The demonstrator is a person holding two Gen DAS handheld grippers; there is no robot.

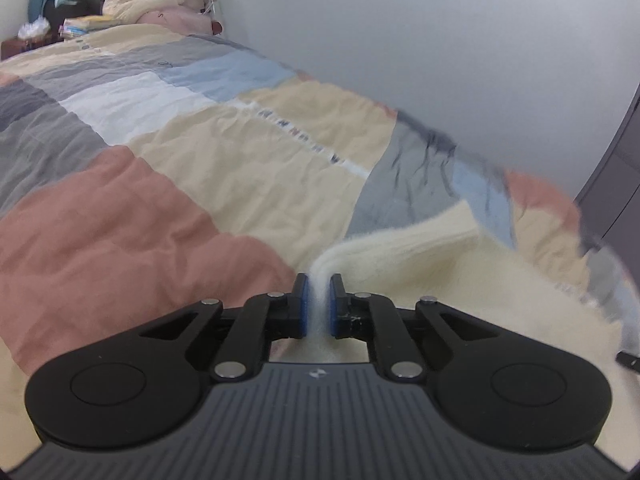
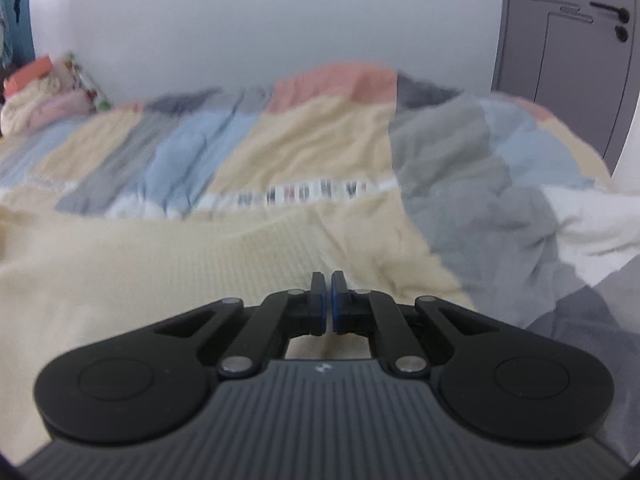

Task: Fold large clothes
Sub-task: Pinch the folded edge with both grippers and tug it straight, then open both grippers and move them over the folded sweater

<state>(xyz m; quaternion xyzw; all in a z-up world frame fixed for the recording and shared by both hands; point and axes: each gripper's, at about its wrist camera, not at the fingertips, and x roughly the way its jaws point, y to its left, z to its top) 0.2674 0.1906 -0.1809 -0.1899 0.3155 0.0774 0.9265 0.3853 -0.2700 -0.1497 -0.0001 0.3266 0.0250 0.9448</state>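
The left tool (image 1: 318, 300) is pinched tight on a raised fold of a cream knit sweater (image 1: 420, 264), the fabric squeezed between its blue pads (image 1: 305, 304). The sweater spreads away to the right across a bed with a patchwork duvet (image 1: 168, 128) of salmon, cream, grey and blue blocks. The right tool (image 2: 325, 300) has its jaws drawn together to a thin slit over the sweater (image 2: 140, 256); whether any cloth is caught in them cannot be told. A pale wall (image 2: 280, 20) runs behind the bed, a grey door (image 2: 568, 60) at the far right.
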